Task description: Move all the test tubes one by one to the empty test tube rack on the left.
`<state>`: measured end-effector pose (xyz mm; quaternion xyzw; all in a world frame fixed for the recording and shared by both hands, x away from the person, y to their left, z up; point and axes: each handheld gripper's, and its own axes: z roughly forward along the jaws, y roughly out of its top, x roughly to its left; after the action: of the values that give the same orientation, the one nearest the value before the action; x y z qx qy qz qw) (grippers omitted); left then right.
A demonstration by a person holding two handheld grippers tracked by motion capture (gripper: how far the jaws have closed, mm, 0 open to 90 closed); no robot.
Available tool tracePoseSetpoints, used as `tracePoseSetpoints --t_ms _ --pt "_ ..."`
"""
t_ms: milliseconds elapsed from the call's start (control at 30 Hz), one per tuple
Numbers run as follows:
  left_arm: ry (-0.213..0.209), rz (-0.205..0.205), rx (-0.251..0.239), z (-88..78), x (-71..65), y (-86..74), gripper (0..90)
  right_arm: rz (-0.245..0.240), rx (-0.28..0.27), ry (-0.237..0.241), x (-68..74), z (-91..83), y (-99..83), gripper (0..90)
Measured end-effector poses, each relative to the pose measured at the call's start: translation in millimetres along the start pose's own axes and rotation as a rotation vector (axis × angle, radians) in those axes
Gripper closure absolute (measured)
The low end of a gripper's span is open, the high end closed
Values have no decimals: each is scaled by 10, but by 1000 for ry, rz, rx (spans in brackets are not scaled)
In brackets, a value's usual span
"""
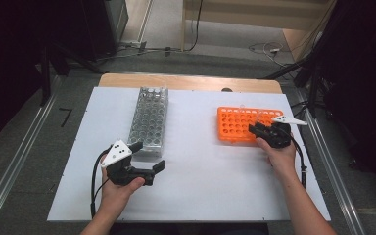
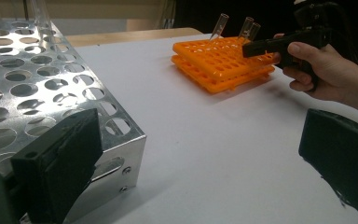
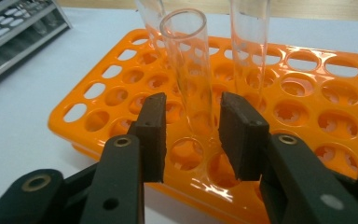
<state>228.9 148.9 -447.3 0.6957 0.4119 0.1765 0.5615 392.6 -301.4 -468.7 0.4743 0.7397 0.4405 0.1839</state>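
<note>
Right gripper [image 3: 193,135] straddles a clear glass test tube [image 3: 186,70] standing in the near edge of the orange plastic rack [image 3: 98,112], on the table's right side. Tube axis near-upright, tilted slightly. Jaws narrowed around it; small gaps remain, pads not yet pressing. Left gripper [image 1: 147,156] idle, spread wide, beside the perforated metal rack [image 1: 149,117].

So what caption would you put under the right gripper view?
Right claw straddling a clear glass tube standing in the orange rack, pads not visibly touching it.
</note>
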Motion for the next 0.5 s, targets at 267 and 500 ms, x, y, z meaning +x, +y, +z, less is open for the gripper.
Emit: tracePoseSetpoints --t_ms 267,500 --pt "-9 1 8 25 -18 -8 0 -53 -12 -63 49 96 14 693" --pt "-8 0 11 29 -19 -12 0 -55 -37 -89 56 103 14 739"
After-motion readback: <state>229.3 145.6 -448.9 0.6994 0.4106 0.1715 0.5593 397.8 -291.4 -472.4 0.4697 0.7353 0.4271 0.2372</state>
